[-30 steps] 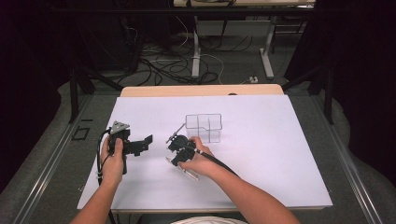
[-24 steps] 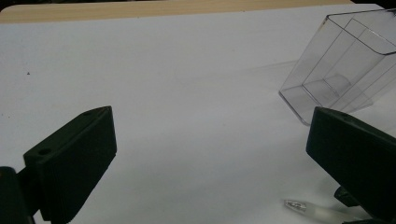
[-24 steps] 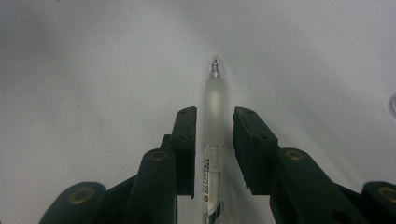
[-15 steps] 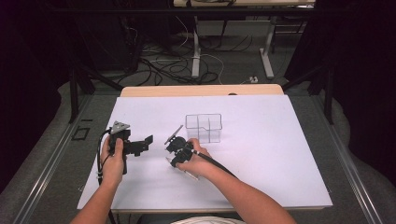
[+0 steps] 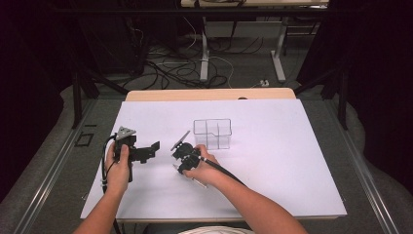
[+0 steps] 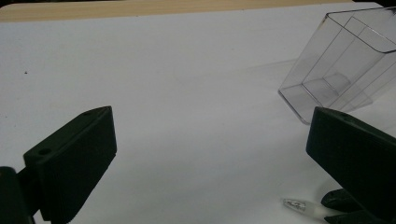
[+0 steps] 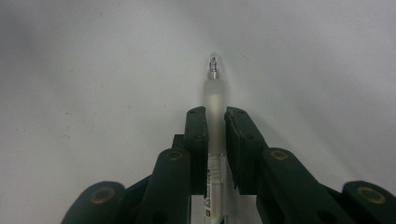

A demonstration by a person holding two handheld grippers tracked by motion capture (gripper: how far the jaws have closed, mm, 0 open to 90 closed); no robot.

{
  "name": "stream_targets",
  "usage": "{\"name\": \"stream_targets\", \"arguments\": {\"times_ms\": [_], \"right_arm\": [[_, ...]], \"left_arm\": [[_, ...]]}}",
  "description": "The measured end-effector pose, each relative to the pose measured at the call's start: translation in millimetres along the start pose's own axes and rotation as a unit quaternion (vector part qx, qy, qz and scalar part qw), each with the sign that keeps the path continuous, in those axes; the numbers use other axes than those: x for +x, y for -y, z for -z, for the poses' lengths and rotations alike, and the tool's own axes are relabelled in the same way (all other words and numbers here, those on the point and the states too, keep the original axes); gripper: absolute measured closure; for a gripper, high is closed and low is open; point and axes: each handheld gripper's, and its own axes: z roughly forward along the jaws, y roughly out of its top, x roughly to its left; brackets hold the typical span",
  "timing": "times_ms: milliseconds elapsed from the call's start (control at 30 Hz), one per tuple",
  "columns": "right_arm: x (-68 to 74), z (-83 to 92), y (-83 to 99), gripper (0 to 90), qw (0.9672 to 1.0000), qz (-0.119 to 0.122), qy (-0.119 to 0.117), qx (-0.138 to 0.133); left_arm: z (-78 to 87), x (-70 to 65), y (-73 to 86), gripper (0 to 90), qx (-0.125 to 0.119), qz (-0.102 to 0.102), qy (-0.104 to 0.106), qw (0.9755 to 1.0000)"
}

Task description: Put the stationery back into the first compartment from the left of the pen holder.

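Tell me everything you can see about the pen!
The pen is slim, with a frosted, see-through plastic barrel, a clear tip with a small metal point, and a printed label further back. It lies between the two black jaws of the right hand-held gripper, which press on its sides, tip poking out forward over the white table.

2 black grippers (image 5: 155, 147) (image 5: 178, 155), black cables, grey 3-cornered plates

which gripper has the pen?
The right gripper: its jaws have just closed on the pen, tip poking out ahead. The left gripper stands wide open, holding nothing.
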Motion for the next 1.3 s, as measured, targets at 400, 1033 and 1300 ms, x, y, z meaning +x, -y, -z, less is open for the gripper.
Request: {"name": "stream_targets", "arguments": {"times_ms": [400,1033,1300], "right_arm": [[-0.7,0.0,-0.6,80.3,1.0,-0.001,-0.005,0.001],[-8.7,23.9,-3.3,80.3,0.9979,-0.018,-0.003,-0.063],[-11.8,39.0,-5.9,80.4,0.9924,-0.022,0.003,-0.121]], "left_arm": [[0.2,0.4,-0.1,1.5,-0.002,0.001,-0.001,1.0],[0.9,1.1,-0.2,1.5,-0.005,0.006,-0.003,1.0],[0.7,1.0,-0.1,1.5,-0.005,0.005,-0.003,1.0]]}}
